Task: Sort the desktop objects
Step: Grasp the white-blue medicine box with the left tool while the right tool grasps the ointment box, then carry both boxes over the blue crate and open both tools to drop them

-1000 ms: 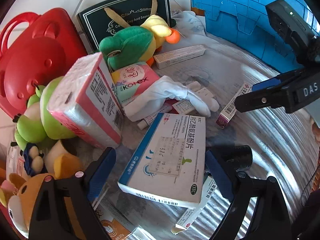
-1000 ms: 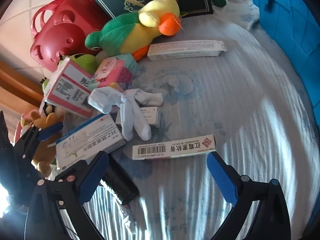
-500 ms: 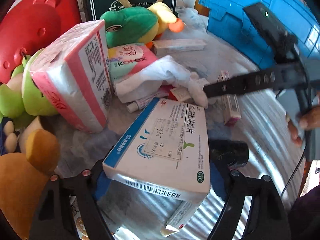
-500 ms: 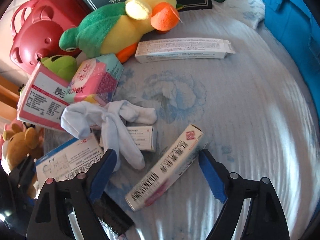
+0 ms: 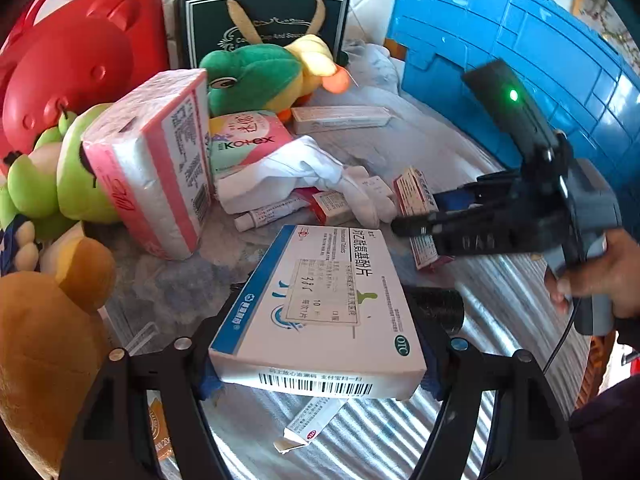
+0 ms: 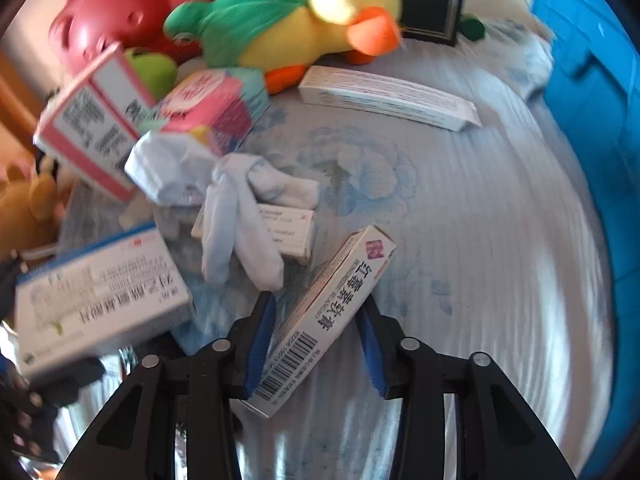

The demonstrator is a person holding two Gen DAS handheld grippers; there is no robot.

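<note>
My left gripper is shut on a large white and blue medicine box and holds it off the cloth; the box also shows in the right wrist view. My right gripper is shut on a long white ointment box, tilted with its far end raised; the same gripper and box show in the left wrist view. A white sock lies over a small box just ahead.
A green and yellow plush duck, tissue pack, pink Kotex pack, red bear case and dark gift bag crowd the back left. A blue crate stands at the right. Another long box lies behind.
Both grippers closed: the left one on the large medicine box, the right one on the long ointment box. The right gripper moved in closer to the left one.
</note>
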